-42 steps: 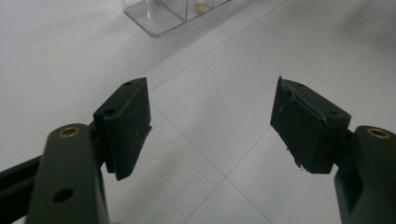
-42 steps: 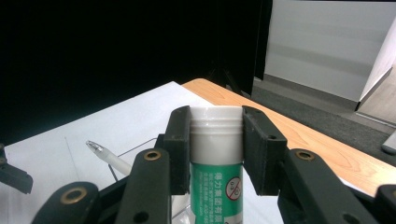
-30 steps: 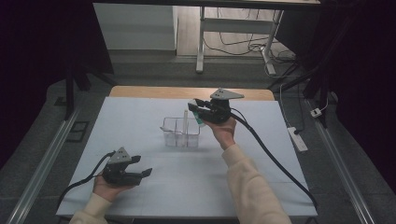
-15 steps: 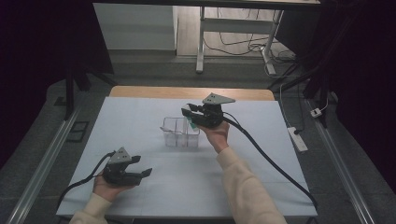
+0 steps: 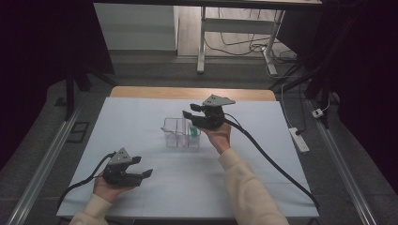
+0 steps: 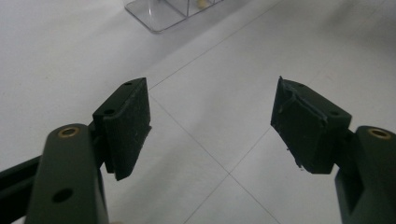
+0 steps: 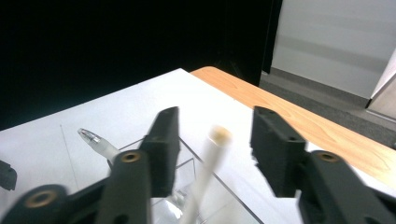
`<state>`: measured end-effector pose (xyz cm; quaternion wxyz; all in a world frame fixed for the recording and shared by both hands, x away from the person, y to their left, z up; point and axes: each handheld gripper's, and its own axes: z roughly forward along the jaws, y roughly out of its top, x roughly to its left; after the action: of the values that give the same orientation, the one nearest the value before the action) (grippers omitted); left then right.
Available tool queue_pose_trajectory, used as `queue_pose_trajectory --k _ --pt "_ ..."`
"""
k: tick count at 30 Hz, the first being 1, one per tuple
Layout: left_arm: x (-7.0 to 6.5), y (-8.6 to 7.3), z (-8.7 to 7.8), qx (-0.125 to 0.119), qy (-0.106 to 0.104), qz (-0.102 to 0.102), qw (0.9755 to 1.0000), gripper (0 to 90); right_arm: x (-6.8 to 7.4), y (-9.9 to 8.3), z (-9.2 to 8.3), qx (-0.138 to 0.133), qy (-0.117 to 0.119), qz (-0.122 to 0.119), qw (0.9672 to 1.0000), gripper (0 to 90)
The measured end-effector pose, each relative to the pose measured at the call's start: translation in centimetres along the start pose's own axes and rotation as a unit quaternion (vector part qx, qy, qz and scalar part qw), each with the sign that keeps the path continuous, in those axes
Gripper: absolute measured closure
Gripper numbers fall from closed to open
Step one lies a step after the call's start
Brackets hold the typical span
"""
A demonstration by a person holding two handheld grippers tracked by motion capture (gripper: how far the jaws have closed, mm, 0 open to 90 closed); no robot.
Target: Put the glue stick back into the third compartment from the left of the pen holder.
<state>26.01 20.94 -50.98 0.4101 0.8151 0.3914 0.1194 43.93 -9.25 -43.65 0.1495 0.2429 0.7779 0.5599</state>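
Sitting near the middle of the high view on the white table cover (image 5: 155,187), a clear plastic organizer (image 5: 180,133) with several compartments holds a green item (image 5: 193,131) in its right-hand cell. Just above that cell hovers the right gripper (image 5: 190,117); its jaws have just been opening and now stand half apart, pads off the white pen (image 7: 205,177) that stands blurred between them in the right gripper view. A second pen (image 7: 98,142) leans out at that view's left. At lower left of the high view, the left gripper (image 5: 143,168) rests low, jaws wide and empty.
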Motion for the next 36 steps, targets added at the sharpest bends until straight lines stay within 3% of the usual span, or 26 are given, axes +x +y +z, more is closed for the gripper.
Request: queue_pose_trajectory --k 11,22,36 --pt "0.0 0.0 0.0 0.001 0.001 0.001 1.0000 28.3 0.2 0.3 -0.9 0.025 0.001 -0.015 0.9996 45.6" --pt "0.0 0.0 0.0 0.000 0.001 0.000 1.0000 28.3 -0.2 -0.3 -1.7 0.038 0.006 -0.008 0.9992 45.6" --pt "0.0 0.0 0.0 -0.001 0.002 -0.001 1.0000 28.3 -0.2 -1.7 -4.6 0.060 0.003 -0.022 0.9979 44.1"
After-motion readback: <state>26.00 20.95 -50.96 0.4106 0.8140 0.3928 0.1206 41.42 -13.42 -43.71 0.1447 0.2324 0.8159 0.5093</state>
